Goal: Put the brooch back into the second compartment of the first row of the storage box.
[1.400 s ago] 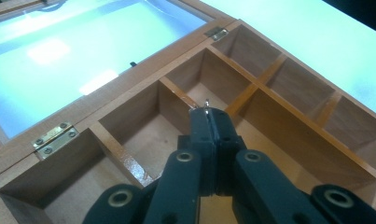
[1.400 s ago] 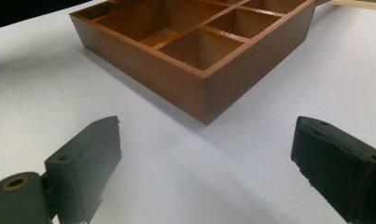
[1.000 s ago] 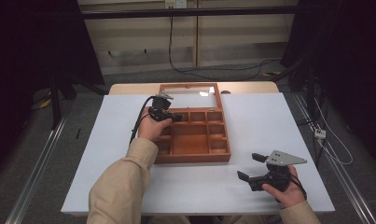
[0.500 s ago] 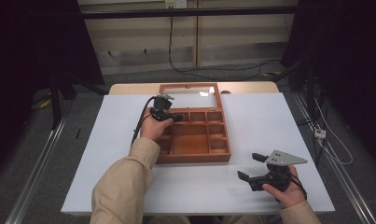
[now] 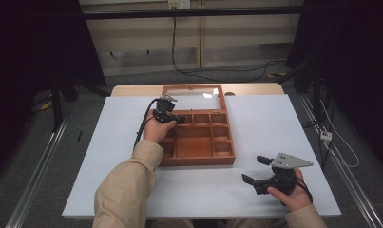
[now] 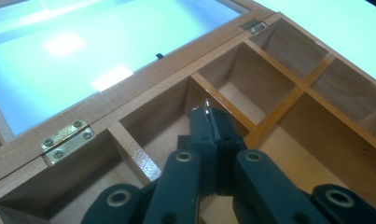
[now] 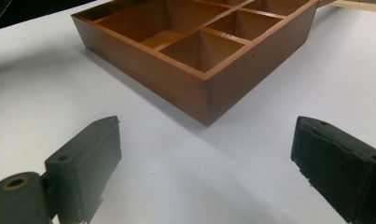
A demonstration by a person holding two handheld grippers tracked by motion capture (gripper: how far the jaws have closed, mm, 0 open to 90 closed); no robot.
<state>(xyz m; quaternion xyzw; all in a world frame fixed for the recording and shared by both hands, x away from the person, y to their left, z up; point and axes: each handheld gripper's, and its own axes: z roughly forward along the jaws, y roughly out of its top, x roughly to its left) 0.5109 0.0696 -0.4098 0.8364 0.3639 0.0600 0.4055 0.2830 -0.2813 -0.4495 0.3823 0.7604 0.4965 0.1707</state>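
Observation:
A brown wooden box (image 5: 198, 161) with several empty compartments lies mid-table, its glass lid (image 5: 194, 95) laid open flat behind it. My left gripper (image 5: 178, 118) hovers over the back-left compartments. In the left gripper view its jaws are pressed together (image 6: 209, 119), and a tiny metal piece (image 6: 207, 105) pokes out at their tip; what it is I cannot make out. My right gripper (image 5: 253, 169) rests low over the white table (image 5: 284, 123) near the box's front right corner. Its jaws (image 7: 206, 140) stand wide apart with nothing between them, facing the box (image 7: 176, 88).
Brass hinges (image 6: 66, 140) join lid and box. A black cable (image 5: 142, 128) trails from the left gripper across the table's left part. Bare white table surrounds the box; its front edge runs close to my right hand.

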